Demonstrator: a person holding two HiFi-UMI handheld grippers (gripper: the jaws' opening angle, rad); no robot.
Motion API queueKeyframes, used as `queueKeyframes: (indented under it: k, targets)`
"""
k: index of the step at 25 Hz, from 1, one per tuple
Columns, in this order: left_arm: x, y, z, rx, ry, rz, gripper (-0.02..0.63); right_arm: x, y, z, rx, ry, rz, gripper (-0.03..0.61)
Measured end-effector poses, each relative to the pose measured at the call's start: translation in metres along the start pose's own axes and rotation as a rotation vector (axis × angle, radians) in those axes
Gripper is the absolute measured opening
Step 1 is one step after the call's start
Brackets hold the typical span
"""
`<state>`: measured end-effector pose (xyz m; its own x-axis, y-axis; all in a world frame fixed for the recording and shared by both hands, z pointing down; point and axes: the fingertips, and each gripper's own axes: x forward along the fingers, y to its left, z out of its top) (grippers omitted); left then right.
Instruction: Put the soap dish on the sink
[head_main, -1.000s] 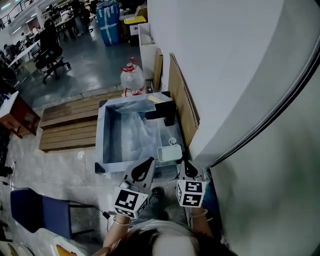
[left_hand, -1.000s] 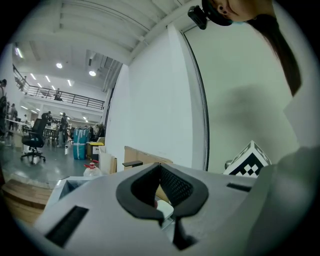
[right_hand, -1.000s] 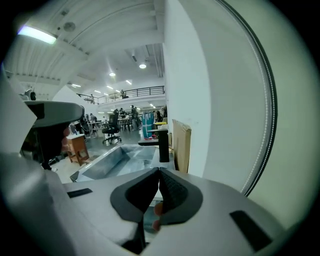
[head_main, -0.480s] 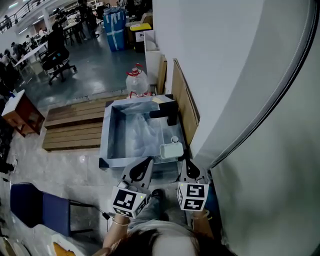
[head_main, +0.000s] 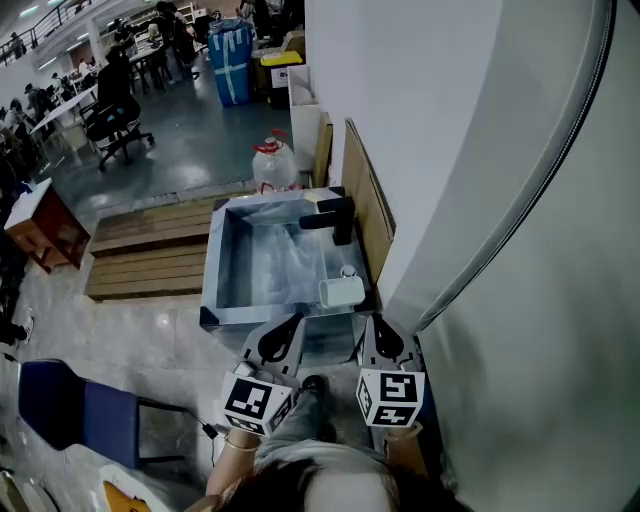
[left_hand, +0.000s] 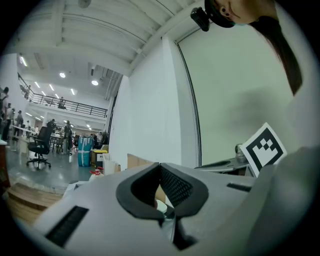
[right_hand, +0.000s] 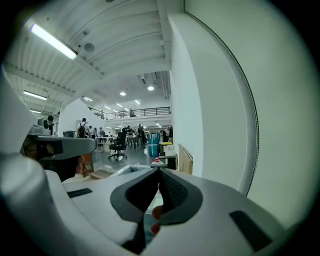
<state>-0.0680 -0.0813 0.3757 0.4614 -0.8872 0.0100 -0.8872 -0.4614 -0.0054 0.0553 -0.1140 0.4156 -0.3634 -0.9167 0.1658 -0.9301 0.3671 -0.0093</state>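
Note:
The white soap dish (head_main: 342, 292) rests on the near right corner of the blue-grey sink (head_main: 222, 270), below the black faucet (head_main: 331, 220). Both grippers hover in front of the sink's near edge, apart from the dish. My left gripper (head_main: 295, 323) is shut with nothing in it, and its jaws meet tip to tip in the left gripper view (left_hand: 160, 165). The right gripper (head_main: 372, 326) lies just below and right of the dish. It is also shut and empty (right_hand: 159, 171).
A water jug with a red cap (head_main: 274, 165) stands behind the sink. Wooden boards (head_main: 362, 200) lean on the white wall at the right. Wooden pallets (head_main: 150, 250) lie left of the sink. A blue chair (head_main: 85, 415) is at the lower left.
The head view has shifted a little. Both grippers stay shut and sit slightly farther back from the sink edge. The soap dish has not moved on the rim.

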Motion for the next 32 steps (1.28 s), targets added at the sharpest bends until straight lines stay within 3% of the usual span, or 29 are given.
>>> queueKeyframes:
  k: [32]
  targets:
    - [-0.048,-0.033,-0.002,0.021,-0.013,0.021,0.009,-0.071,0.021,0.015,-0.049,-0.081,0.018,0.026]
